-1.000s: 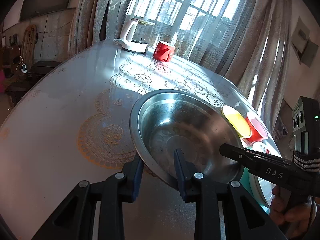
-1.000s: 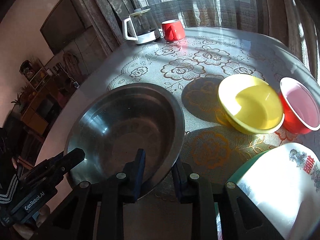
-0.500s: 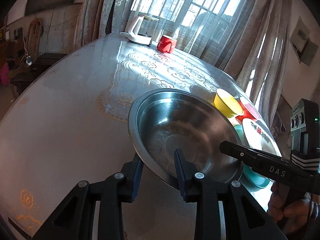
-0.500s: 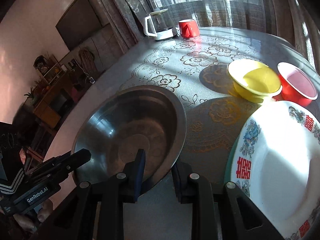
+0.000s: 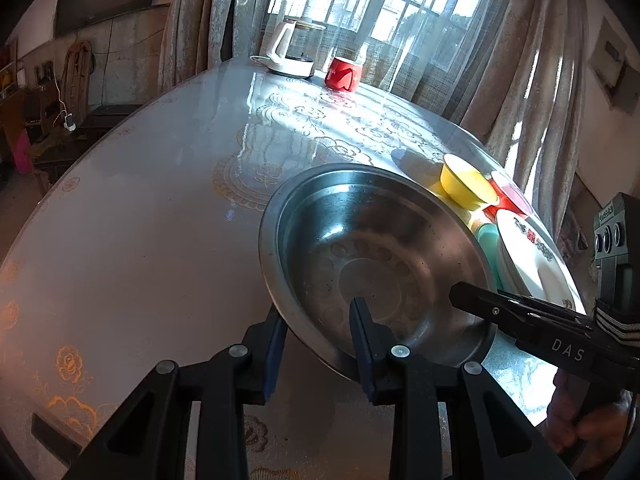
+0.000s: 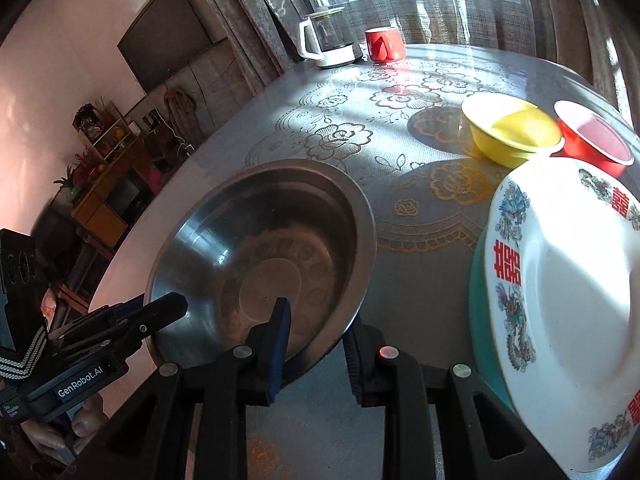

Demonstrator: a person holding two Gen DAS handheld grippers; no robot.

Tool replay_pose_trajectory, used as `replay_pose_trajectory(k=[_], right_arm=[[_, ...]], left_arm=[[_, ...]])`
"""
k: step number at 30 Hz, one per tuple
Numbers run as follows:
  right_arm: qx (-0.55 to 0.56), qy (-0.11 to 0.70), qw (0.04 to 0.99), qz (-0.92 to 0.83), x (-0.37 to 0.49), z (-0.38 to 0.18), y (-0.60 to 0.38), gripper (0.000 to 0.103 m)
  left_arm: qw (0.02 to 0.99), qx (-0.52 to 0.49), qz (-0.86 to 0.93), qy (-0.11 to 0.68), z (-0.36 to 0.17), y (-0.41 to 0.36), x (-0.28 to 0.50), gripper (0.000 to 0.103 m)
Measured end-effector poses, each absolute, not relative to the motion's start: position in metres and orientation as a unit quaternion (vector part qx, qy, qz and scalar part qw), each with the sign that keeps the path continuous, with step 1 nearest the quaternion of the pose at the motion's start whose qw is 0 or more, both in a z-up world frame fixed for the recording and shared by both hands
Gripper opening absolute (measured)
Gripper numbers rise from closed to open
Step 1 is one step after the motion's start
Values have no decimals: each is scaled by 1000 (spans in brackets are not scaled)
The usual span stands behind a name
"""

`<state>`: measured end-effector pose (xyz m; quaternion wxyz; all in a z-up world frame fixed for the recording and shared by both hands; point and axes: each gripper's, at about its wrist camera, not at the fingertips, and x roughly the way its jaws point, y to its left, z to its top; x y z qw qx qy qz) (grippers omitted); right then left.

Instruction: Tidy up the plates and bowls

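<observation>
Steel basin (image 5: 380, 256) sits low over the counter (image 5: 140, 220), carried between both tongs at its near edge. Left tongs (image 5: 320, 340) straddle the rim, one finger outside and under, the other inside the bowl, closed most of the way onto the thin wall. Right tongs (image 6: 316, 340) grip the rim the same way from the other side, narrow and firm on it. Whether the basin's base touches the counter I cannot tell.

Just to its right lies a white plate (image 6: 560, 300) with red characters, stacked on a teal dish (image 6: 482, 320); beyond them stand a yellow bowl (image 6: 512, 132) and a red bowl (image 6: 592, 144), touching. A kettle (image 6: 328, 40) and red mug (image 6: 384, 44) stand well apart at the far edge.

I'd judge the basin stiff and fairly light for its width, but slick: polished metal against small pads, held only at one edge, so it will want to tip away. The flat rim is the only real hold, and two grips spread apart along it steady it best. It will clang rather than break; the plate beside it is the fragile one.
</observation>
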<state>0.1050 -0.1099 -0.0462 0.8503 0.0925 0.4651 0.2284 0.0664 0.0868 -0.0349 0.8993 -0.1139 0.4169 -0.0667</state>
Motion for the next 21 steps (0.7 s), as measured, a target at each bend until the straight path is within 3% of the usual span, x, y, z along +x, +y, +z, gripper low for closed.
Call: replay_pose_trajectory(k=[21], right_arm=[[97,453,857,226,99,-39,-121,34]], left_arm=[[909,-117,-46,398,-19,103,59,36]])
